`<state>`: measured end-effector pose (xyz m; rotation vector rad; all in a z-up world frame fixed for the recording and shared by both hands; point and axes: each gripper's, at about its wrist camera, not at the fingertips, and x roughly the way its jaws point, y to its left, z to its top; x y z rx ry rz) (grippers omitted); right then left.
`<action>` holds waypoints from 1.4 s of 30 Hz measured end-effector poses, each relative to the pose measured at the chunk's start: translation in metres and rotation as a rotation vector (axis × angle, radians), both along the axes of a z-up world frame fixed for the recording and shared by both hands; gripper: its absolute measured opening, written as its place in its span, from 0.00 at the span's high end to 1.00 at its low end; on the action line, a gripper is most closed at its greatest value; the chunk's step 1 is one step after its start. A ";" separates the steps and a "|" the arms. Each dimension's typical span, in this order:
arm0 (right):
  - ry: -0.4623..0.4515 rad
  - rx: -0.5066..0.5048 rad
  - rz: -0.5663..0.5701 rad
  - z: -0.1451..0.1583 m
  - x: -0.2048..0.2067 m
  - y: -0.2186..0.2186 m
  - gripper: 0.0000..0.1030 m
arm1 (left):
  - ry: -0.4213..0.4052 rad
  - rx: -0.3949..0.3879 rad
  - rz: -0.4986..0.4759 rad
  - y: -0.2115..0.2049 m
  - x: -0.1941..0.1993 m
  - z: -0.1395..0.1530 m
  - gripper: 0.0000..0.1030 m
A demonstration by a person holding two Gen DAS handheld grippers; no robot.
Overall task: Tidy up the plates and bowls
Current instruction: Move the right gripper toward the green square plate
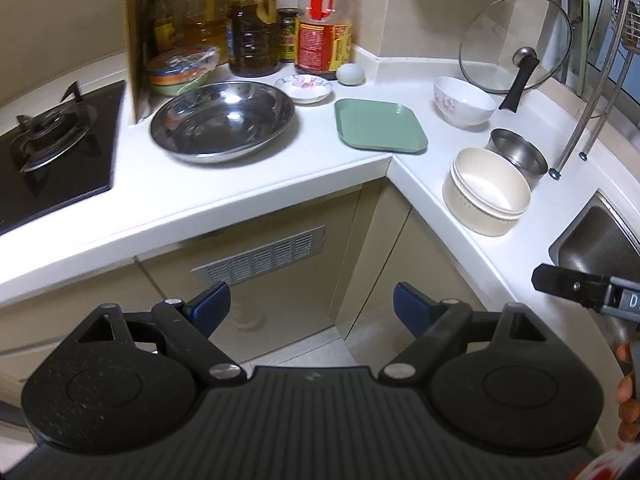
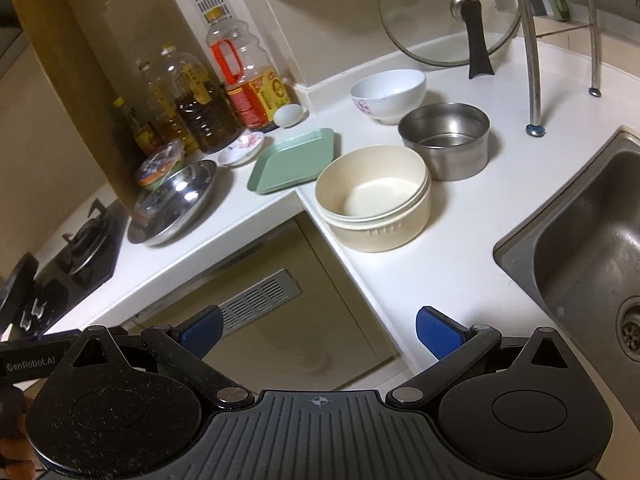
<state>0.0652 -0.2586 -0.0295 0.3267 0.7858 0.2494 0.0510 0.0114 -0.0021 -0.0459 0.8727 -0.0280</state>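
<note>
Two grippers, both empty. The left gripper (image 1: 311, 306) and the right gripper (image 2: 318, 332) hang in front of the table (image 1: 248, 184), clear of it, each with fingers spread wide. On the table: a steel basin (image 1: 222, 120) beside the stove (image 1: 52, 152); a small flowered dish (image 1: 305, 87) behind it; a green square plate (image 1: 380, 126) at the inner corner. Along the right run stand a white flowered bowl (image 2: 388, 94), a steel pot (image 2: 446, 140) and a cream bowl (image 2: 374, 196), the pot and cream bowl just beside each other. The sink (image 2: 580, 236) lies right of them.
</note>
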 end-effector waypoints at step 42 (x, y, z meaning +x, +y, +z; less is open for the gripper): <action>-0.022 -0.044 -0.141 -0.003 0.213 0.052 0.20 | -0.061 -0.059 -0.144 0.005 0.238 -0.032 0.34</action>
